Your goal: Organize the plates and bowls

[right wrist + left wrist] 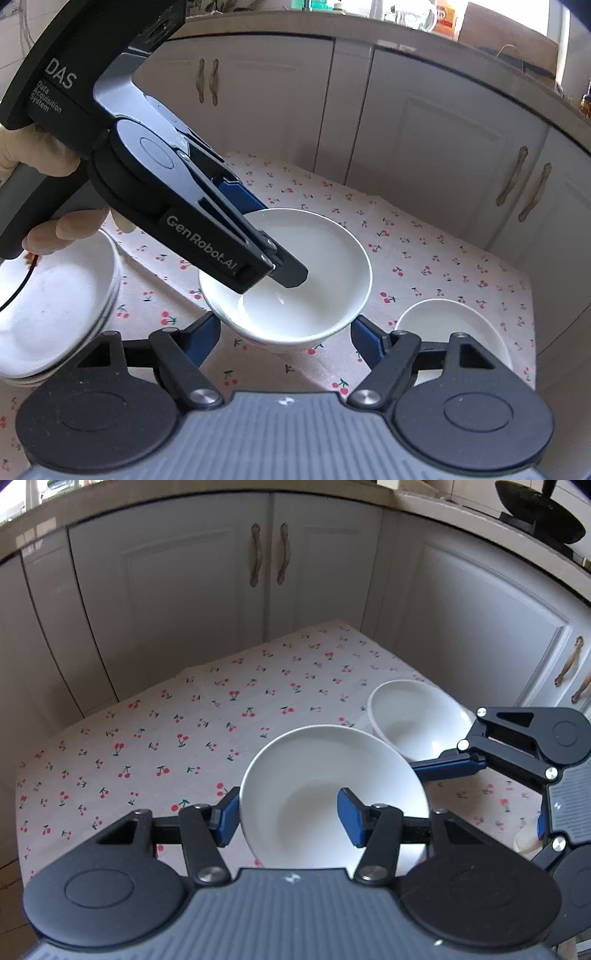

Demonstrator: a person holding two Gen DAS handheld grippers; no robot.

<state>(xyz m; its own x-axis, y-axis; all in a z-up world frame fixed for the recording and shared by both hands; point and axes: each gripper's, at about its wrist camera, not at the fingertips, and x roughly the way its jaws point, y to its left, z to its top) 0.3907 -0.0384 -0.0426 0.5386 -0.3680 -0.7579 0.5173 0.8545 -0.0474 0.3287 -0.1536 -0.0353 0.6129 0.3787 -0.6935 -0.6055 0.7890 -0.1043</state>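
Note:
A white bowl [325, 790] sits between the fingers of my left gripper [286, 818]; one finger is outside its rim, the other inside, and the jaws stand wide apart. The same bowl [314, 280] appears in the right wrist view with the left gripper's finger dipping into it. My right gripper [286, 338] is open, its fingers either side of that bowl and just below it. A second white bowl [413, 716] is beside the right gripper's finger; it also shows in the right wrist view [450, 328]. A stack of white plates [48, 314] lies at the left.
A cherry-print cloth [184, 731] covers the small table. White cabinet doors [184, 590] stand close behind and to the right. The table edge [532, 332] is near the second bowl. A dark pan [539, 513] sits on the counter at upper right.

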